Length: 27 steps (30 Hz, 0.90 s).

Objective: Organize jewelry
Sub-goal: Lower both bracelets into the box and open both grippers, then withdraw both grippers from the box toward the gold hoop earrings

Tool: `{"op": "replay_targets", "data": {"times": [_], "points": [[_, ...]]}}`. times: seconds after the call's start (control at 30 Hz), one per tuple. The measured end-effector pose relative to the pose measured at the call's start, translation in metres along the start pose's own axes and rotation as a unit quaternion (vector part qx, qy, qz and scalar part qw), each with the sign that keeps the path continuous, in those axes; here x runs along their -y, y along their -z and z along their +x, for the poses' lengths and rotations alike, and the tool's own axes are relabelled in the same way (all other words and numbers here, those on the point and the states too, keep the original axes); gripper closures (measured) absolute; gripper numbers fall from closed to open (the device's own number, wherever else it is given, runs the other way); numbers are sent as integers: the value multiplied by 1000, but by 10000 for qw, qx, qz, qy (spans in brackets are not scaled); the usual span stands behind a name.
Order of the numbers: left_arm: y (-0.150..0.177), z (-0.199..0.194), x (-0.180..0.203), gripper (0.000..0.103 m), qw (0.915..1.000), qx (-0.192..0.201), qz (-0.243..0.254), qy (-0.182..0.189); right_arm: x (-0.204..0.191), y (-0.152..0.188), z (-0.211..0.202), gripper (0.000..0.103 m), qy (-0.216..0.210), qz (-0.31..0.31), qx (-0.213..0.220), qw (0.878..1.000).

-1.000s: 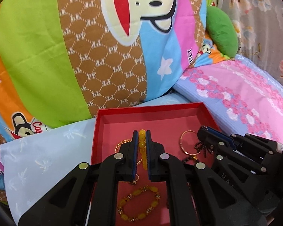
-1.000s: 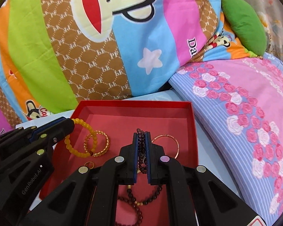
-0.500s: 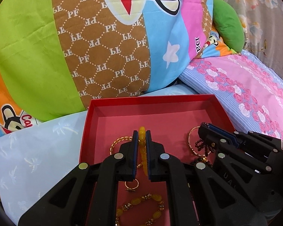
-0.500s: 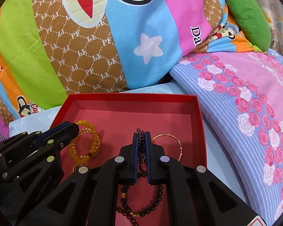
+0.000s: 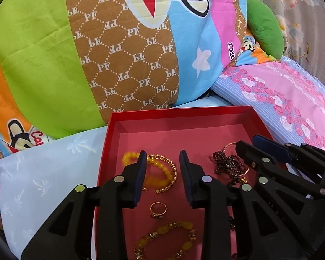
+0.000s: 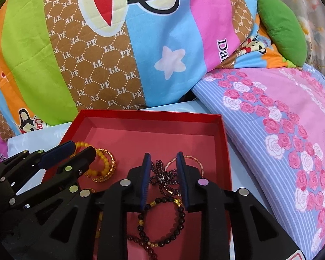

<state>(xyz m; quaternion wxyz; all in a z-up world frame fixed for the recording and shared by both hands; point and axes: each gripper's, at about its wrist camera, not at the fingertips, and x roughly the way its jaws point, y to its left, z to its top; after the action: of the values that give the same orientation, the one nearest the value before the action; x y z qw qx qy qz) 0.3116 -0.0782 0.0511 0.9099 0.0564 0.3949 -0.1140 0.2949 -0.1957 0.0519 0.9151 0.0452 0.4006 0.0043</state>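
A red box (image 5: 179, 112) (image 6: 140, 114) lies on the bed with jewelry in it. My left gripper (image 5: 162, 158) is open over it, above a yellow bead bracelet (image 5: 160, 169) that lies on a gold bangle (image 5: 172, 173). A gold ring (image 5: 158, 209) and an amber bead bracelet (image 5: 164, 236) lie nearer. My right gripper (image 6: 163, 160) is open above a heap of dark garnet beads (image 6: 162, 177) (image 5: 227, 164), with a thin gold bangle (image 6: 192, 162) behind it and a dark bead bracelet (image 6: 162, 221) in front. Both grippers hold nothing.
A big cartoon-print pillow (image 5: 119, 43) rises right behind the box. A pink and blue rose-print pillow (image 6: 281, 119) lies to the right, a green cushion (image 6: 283, 30) behind it. Pale blue sheet (image 5: 43, 173) lies left of the box.
Both grippers have opened. The left one let the yellow bead bracelet drop onto the gold bangle; the right one let the dark garnet beads drop into the box.
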Motion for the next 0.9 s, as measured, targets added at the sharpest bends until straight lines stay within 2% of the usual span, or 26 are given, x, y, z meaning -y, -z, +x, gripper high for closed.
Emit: {"op": "replay_targets", "data": {"times": [0.47,0.9], "points": [[17,-64,10,69,9995,280,110,15,-5,31,-69,77,20,79,281,9996],[51,-121,20,69,9990,397,194,85,-9,72,-125,77,-4,224,362,9991]]}}
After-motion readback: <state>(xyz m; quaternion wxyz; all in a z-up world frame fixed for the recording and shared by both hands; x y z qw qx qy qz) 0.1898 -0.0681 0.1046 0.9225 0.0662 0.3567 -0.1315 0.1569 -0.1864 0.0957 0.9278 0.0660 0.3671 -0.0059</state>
